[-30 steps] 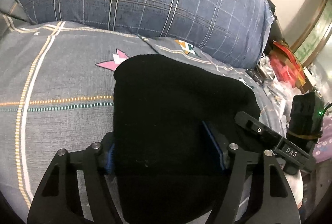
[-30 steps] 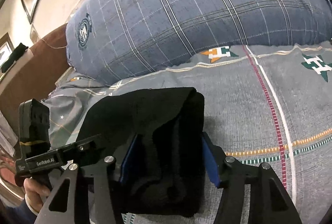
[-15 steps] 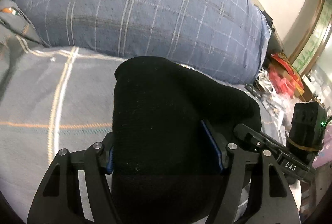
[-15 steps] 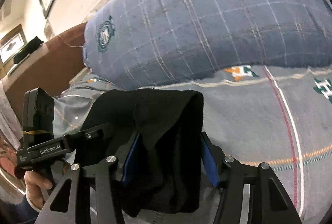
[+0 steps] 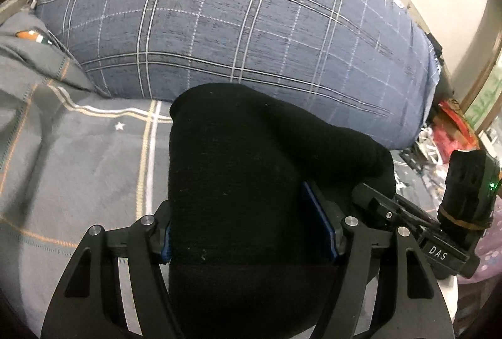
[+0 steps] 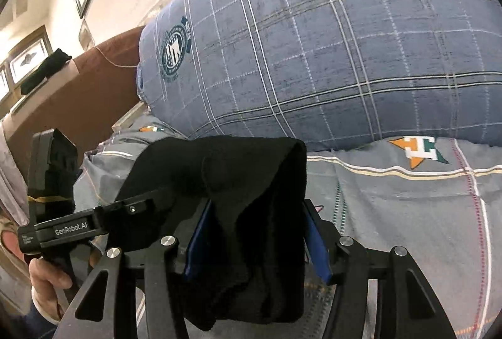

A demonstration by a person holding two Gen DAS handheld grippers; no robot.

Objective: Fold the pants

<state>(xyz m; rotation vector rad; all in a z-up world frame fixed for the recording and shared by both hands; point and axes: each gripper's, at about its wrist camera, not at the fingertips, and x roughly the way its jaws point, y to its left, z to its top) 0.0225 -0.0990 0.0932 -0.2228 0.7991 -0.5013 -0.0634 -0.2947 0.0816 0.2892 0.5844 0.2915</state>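
Note:
The folded black pants (image 5: 244, 182) are held up off the grey bedsheet (image 5: 78, 169). My left gripper (image 5: 248, 232) is shut on one end of the bundle, its blue pads pressing the thick fold. My right gripper (image 6: 254, 238) is shut on the other end of the pants (image 6: 251, 182), which hang down between its fingers. The right gripper's body shows at the right of the left wrist view (image 5: 439, 245). The left gripper's body, with a hand on it, shows at the left of the right wrist view (image 6: 72, 226).
A big blue plaid pillow (image 5: 238, 19) lies just beyond the pants, also in the right wrist view (image 6: 345, 56). A brown headboard (image 6: 78, 94) stands at the left. Cluttered items (image 5: 448, 129) lie past the bed's right edge.
Both grippers have lifted the pants off the sheet and carried them toward the pillow, which now looms larger. Both grips are unchanged.

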